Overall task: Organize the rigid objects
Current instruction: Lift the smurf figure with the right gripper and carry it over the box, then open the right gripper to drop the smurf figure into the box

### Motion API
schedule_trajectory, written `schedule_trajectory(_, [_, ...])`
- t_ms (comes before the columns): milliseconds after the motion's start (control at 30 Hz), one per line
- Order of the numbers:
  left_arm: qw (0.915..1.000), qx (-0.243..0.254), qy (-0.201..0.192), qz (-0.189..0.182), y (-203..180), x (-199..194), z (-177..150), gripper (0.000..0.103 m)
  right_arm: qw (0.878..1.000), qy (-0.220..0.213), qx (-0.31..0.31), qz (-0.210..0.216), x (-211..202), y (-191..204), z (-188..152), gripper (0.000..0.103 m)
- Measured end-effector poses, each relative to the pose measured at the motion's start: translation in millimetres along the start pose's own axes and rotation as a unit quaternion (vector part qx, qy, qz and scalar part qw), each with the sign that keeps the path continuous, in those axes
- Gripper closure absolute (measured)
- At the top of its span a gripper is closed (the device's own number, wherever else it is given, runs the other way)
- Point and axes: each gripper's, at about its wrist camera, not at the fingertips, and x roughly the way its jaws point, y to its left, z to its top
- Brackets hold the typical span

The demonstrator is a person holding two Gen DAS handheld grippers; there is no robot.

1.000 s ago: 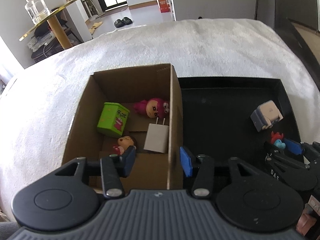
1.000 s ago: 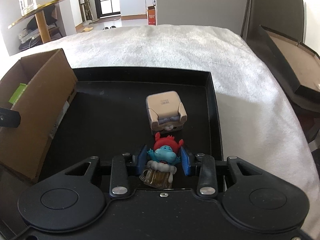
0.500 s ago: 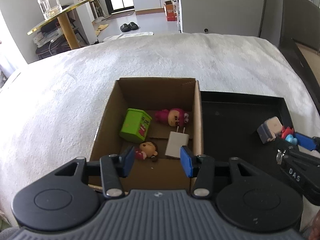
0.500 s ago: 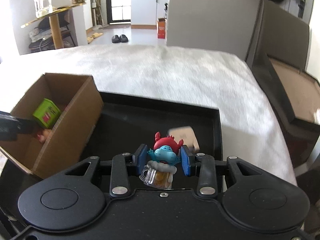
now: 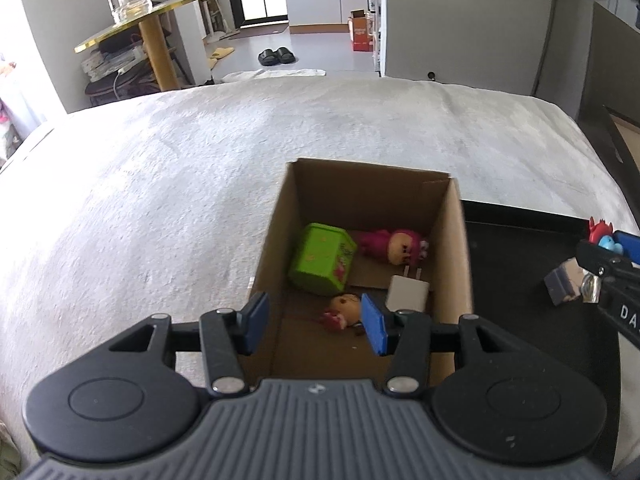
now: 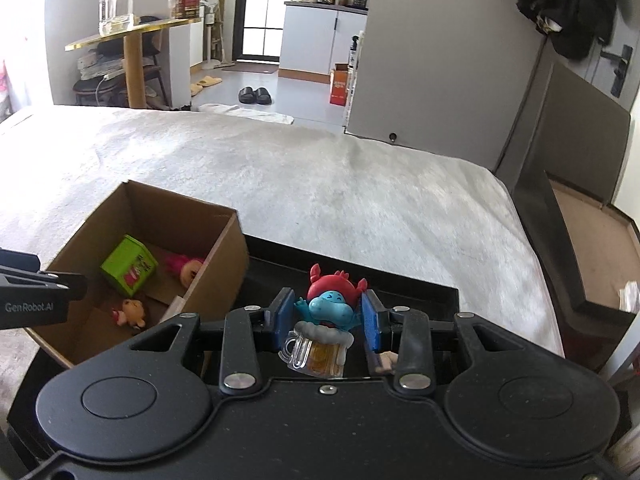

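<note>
My right gripper (image 6: 327, 316) is shut on a blue figurine with a red crab hat and beer mug (image 6: 326, 312), held above the black tray (image 6: 420, 296). It also shows at the right edge of the left wrist view (image 5: 604, 240). My left gripper (image 5: 314, 322) is open and empty above the near left corner of the cardboard box (image 5: 456, 240). The box holds a green cube (image 5: 322, 258), a pink doll (image 5: 394, 245), a white charger (image 5: 408, 292) and a small doll (image 5: 344, 310). A beige block toy (image 5: 564, 282) lies on the tray.
The box and tray sit side by side on a white fuzzy cover (image 5: 160, 200). A dark open case (image 6: 580, 248) lies to the right. A gold table (image 6: 132, 32) with a glass jar stands at the back left.
My right gripper has lifted the blue figurine up off the tray and moved left toward the box. My left gripper has risen and shifted left over the box's left wall.
</note>
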Motion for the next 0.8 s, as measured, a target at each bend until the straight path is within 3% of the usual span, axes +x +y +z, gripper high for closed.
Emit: schedule_trajectory(800, [0.9974, -0.067, -0.018, -0.020, 62, 30, -13, 0.052, 0.997, 0.017, -0.068, 0.020, 13, 93, 27, 0.067])
